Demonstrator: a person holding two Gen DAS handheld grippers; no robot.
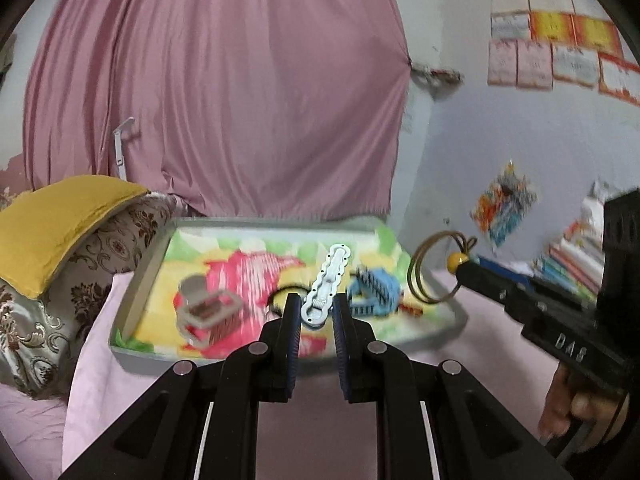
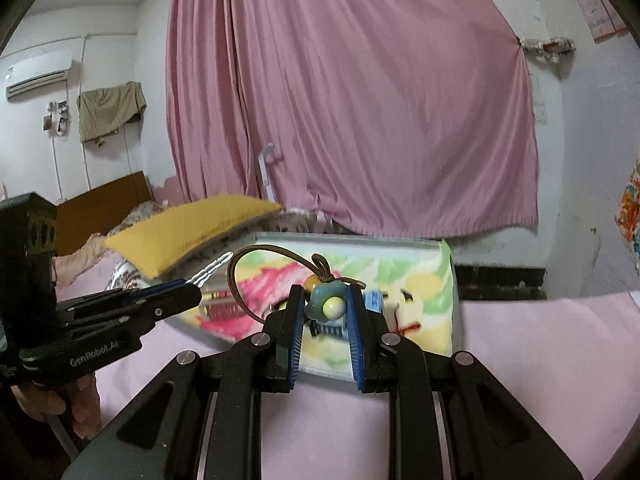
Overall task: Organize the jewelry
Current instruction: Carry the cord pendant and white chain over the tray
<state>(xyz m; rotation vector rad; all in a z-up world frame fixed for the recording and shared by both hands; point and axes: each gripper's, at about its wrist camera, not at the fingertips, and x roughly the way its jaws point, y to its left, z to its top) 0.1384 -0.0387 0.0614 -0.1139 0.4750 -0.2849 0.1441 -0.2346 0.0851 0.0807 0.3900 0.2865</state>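
Your left gripper (image 1: 316, 312) has its jaws clenched on the white hair clip (image 1: 326, 286), and your right gripper (image 2: 324, 308) grips the brown hair tie (image 2: 280, 276) by its charm, both above the tray (image 1: 136, 280) on the bed. Keep both grips firm, clear the tray's rim, and lower each item separately.

A pink curtain (image 2: 352, 120) hangs over most of the far wall. An air conditioner (image 2: 38, 72) is mounted high on the white wall (image 2: 108, 20) beside it. Papers (image 1: 556, 40) cover the other wall. A yellow pillow (image 1: 60, 220) lies at the bed's (image 2: 540, 360) far edge, by what may be a wooden headboard (image 2: 104, 208).
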